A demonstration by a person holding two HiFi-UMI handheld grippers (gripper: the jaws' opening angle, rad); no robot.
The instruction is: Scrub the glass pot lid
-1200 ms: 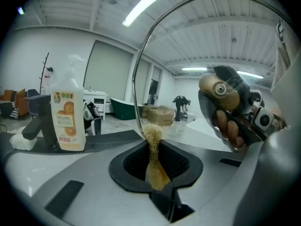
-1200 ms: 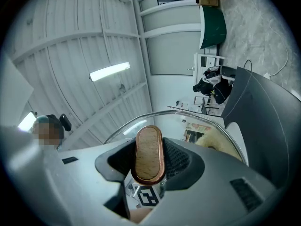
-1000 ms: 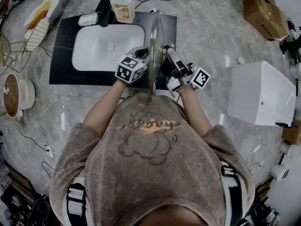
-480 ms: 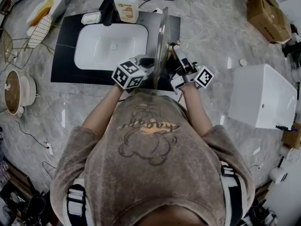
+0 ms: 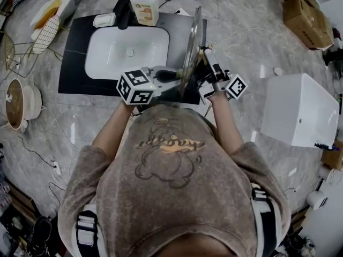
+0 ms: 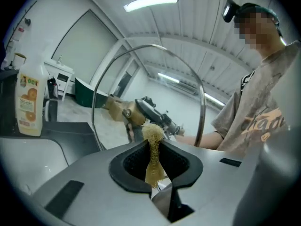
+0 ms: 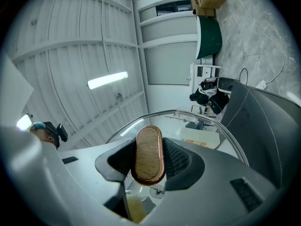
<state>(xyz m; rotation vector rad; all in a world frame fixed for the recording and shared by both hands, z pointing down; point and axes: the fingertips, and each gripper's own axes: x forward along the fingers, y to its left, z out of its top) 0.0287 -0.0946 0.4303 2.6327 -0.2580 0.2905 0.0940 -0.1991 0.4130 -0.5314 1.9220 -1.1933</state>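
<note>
The glass pot lid [image 5: 192, 44] stands on edge above the dark counter, right of the sink. My right gripper [image 5: 203, 59] is on its right side, shut on the lid's wooden knob [image 7: 149, 154], which fills the gap between the pads. The metal rim of the lid [image 7: 197, 117] arcs behind the knob. My left gripper [image 5: 176, 75] reaches in from the left, shut on a yellowish fibrous scrubber [image 6: 153, 149] whose tuft touches the lid's glass [image 6: 141, 84]. Through the glass, the left gripper view shows the knob [image 6: 123, 113] and the right gripper [image 6: 157, 117].
A white sink [image 5: 107, 52] sits in a dark counter [image 5: 72, 74], with a black faucet [image 5: 122, 12], a detergent bottle [image 5: 146, 7] and a soap dish [image 5: 103, 20] behind it. A white box [image 5: 297, 108] stands at the right, a pot [image 5: 16, 108] on the floor at the left.
The lid and right gripper have shifted up and to the right in the head view. The left gripper has swung round, its marker cube moving left, and the scrubber has slid up the glass.
</note>
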